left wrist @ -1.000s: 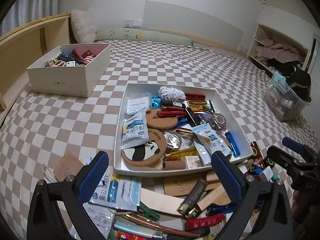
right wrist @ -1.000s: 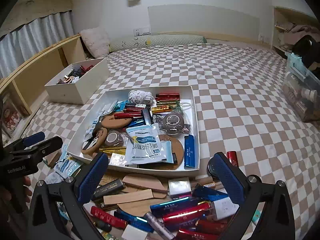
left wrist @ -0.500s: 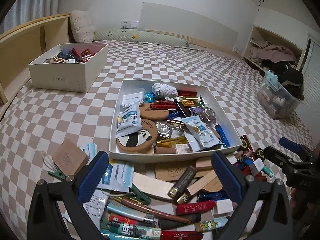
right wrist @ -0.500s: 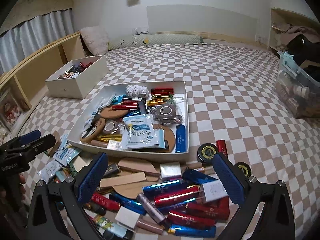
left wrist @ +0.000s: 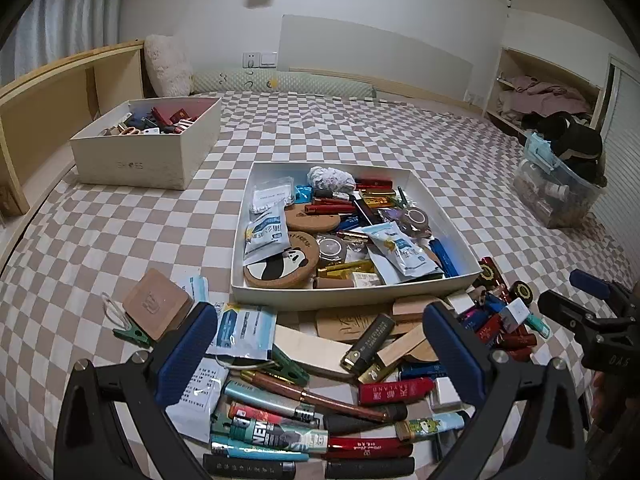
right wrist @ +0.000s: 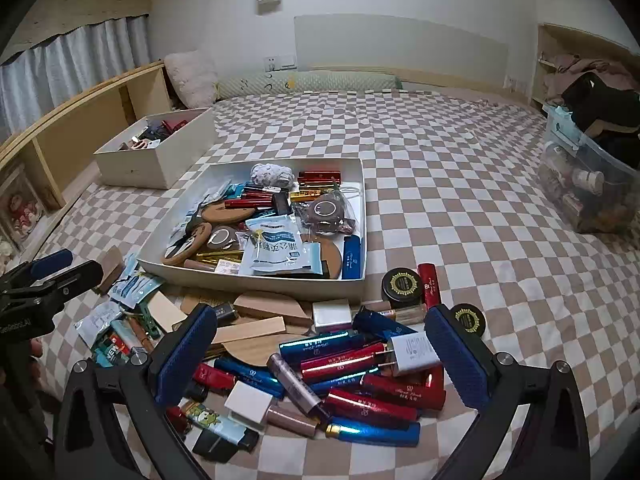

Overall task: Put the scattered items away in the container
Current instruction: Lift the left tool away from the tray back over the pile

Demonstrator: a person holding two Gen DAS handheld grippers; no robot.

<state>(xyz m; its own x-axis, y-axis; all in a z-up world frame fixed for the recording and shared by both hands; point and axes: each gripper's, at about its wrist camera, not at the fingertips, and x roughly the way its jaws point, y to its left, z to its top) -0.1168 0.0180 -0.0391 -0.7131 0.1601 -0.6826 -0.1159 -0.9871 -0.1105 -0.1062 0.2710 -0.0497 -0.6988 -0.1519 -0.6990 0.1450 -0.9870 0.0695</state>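
Both grippers [left wrist: 320, 352] [right wrist: 320, 352] farther back, agape, empty, over clutter [right wrist: 340, 364] before tray [right wrist: 256, 280].

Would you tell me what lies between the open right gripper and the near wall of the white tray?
In the right wrist view, loose clutter fills the stretch between the right gripper and the white tray: wooden pieces, a white charger, red and blue tubes.

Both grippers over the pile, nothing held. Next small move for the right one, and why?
Probably lower the open right gripper onto the white plug-in charger: it lies on top of the pile between the fingers, outside the shallow white tray, and both grippers are empty.
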